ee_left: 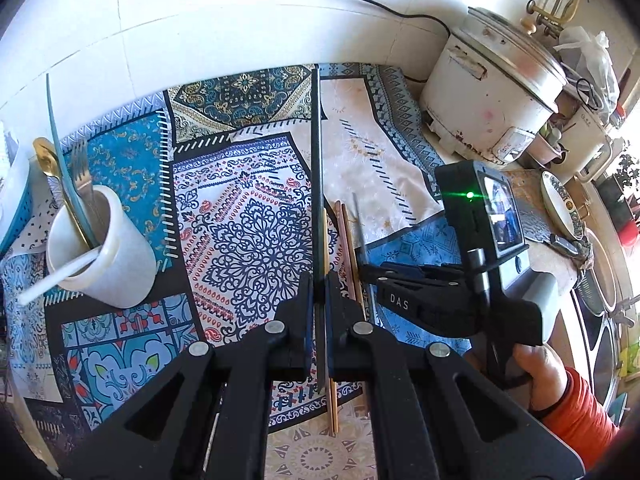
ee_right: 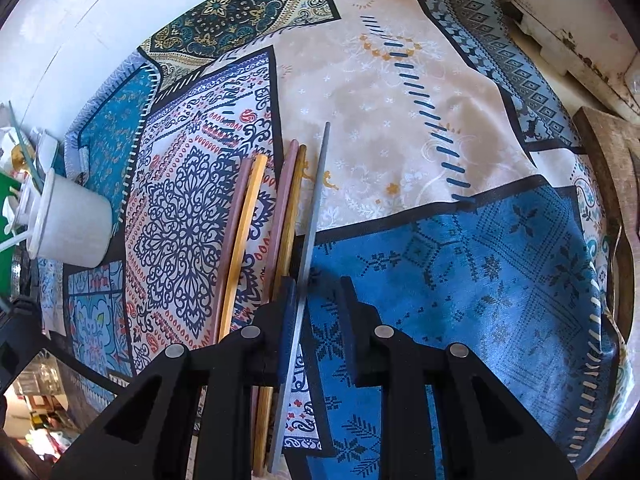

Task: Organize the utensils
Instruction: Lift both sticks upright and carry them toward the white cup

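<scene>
Utensils partly sorted: a fork (ee_left: 82,164), gold spoon (ee_left: 44,156) and more stand in the white cup (ee_left: 106,258) near the table's left edge. Left tongs (ee_left: 320,292) are clenched on a dark chopstick (ee_left: 317,160) pointing lengthwise away toward the wall. Right tongs (ee_right: 316,300) hang released around a grey chopstick (ee_right: 316,188); four other chopsticks (ee_right: 288,200) remain on the cloth (ee_right: 440,240), lying parallel.

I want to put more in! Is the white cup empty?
No. The white cup stands upright holding a fork, a gold spoon and a white stick.
</scene>
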{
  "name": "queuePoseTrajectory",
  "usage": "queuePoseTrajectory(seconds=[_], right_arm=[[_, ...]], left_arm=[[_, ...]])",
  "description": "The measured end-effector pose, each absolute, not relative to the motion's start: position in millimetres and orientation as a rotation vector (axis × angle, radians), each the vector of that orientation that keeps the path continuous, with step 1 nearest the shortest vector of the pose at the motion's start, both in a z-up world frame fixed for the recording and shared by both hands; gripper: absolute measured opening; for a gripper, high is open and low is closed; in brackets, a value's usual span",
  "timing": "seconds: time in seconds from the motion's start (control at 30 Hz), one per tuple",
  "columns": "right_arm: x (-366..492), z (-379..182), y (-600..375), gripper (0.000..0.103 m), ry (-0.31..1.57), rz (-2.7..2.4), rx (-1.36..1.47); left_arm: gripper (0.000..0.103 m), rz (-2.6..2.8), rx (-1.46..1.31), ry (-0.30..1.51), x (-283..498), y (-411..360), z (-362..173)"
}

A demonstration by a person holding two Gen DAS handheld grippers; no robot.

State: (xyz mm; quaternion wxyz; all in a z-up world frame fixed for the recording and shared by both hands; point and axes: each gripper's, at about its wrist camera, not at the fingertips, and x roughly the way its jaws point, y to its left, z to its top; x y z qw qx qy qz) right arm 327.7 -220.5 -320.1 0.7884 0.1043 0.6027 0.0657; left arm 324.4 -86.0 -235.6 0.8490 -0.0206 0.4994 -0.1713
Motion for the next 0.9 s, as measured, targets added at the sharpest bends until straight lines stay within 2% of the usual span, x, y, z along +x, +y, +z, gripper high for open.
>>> queuePoseTrajectory(seconds=[0.3, 0.37, 0.53, 0.9], right_arm=[[330, -321, -197, 0.015, 1.226, 0.123, 0.075], [332, -322, -192, 0.009, 1.212, 0.109, 0.046], [338, -320, -204, 0.005, 1.247, 0.149, 0.181], [313, -260, -223, 0.005, 1.093, 0.17, 0.2]], left_arm=[[0.003, -0.332, -0.058, 1.025, 321, -76, -224], [0.003, -0.327, -0.058, 1.017, 320, -75, -221], [0.003, -0.324, -0.053, 0.995, 318, -74, -214], [0.003, -0.319, -0.072, 0.917, 319, -67, -185]])
